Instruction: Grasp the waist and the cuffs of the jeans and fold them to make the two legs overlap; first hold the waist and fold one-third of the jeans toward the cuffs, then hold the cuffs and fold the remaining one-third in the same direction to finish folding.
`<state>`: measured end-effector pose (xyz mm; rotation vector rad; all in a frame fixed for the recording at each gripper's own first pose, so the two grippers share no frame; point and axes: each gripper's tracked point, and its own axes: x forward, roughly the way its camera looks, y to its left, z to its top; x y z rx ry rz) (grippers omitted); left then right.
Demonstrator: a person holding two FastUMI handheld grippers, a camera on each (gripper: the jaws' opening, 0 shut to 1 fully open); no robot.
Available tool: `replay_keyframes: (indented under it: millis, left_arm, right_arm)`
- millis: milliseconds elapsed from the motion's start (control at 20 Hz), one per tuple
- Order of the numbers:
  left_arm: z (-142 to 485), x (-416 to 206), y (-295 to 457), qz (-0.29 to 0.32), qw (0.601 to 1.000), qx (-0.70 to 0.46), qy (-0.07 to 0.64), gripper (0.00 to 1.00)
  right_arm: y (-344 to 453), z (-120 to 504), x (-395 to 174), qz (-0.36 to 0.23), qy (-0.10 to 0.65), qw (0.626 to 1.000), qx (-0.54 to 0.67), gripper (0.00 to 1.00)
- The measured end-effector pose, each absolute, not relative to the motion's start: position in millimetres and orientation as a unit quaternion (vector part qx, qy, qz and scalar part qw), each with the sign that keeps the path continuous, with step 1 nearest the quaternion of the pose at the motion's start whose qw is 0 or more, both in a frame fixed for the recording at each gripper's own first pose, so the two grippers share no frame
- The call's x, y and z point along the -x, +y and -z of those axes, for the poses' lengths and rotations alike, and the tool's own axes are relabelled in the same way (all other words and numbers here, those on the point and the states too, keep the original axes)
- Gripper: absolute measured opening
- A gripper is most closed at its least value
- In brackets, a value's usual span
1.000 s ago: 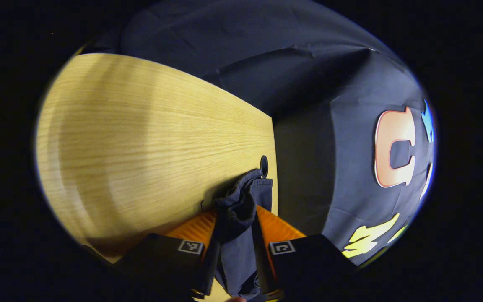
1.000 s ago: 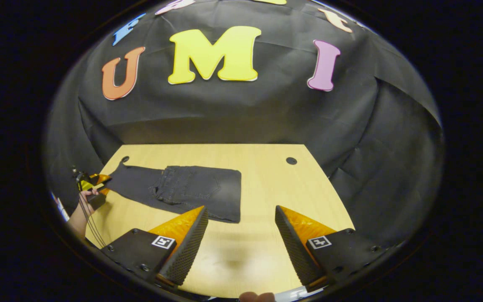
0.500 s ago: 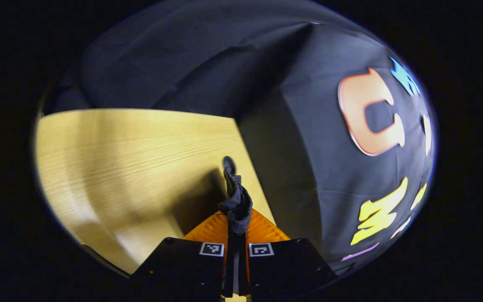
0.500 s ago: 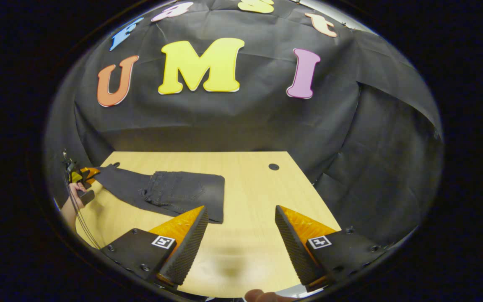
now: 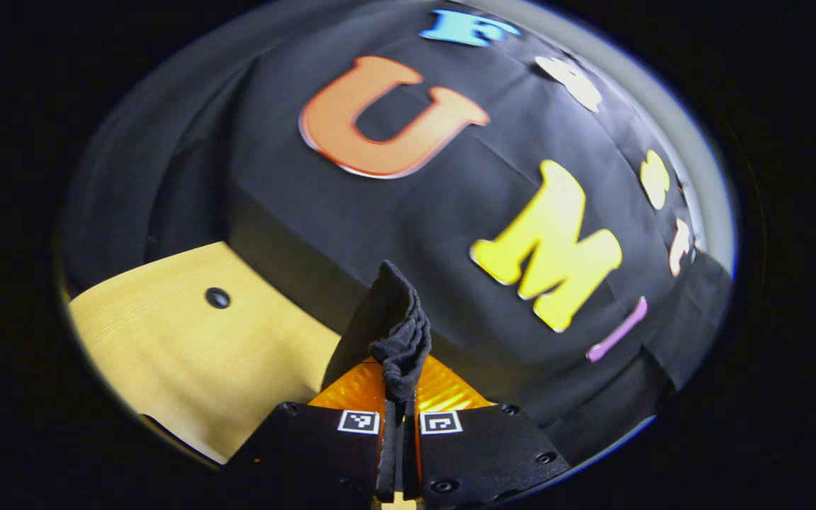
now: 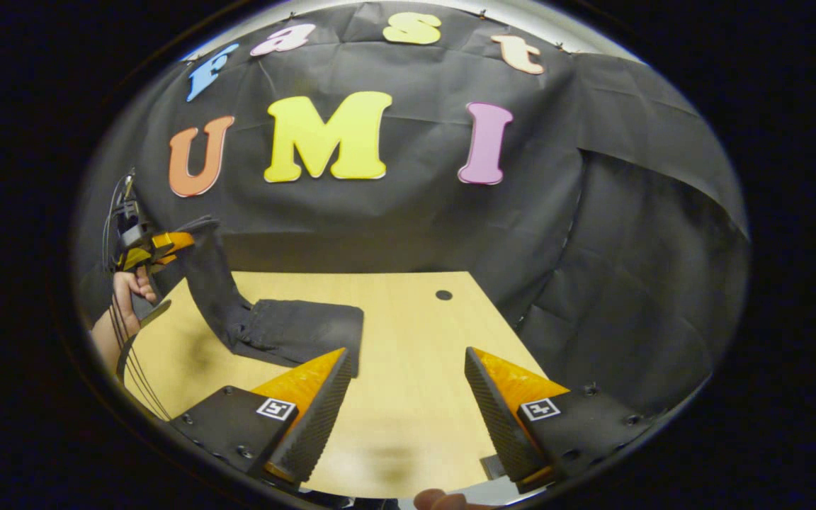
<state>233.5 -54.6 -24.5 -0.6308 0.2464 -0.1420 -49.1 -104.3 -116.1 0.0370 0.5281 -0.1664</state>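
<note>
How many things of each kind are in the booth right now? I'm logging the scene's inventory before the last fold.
Dark grey denim jeans: 1
Light wooden table: 1
Round black holes in the tabletop: 2, the other in the left gripper view
Two-finger grippers: 2, left gripper and right gripper
Hand on the left gripper: 1
Total: 7

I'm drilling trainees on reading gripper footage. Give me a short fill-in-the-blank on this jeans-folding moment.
1. The left hand-held gripper is shut on the ____ end of the jeans.
2. The right hand-held gripper is ____, holding nothing.
3. The folded part of the jeans lies on the ____.
4. The end pinched in the left hand-held gripper is ____ off the table.

Missing words: cuff; open; table; lifted
</note>
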Motion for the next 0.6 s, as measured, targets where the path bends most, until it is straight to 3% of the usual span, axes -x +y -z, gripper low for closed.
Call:
replay_keyframes:
  millis: [150,350,600]
  left_arm:
    - [37,-227,-143,0.102,0.956,0.239,0.137,0.07]
    - [104,-236,-235,0.111,0.972,0.135,0.155,0.07]
    - [211,-244,-282,0.114,0.969,0.034,0.216,0.07]
  right_arm:
    - [-142,117,75,0.122,0.257,0.958,-0.023,0.99]
    - [-192,124,108,0.17,0.266,0.949,-0.025,0.99]
    - [-228,141,123,0.195,0.291,0.936,-0.025,0.99]
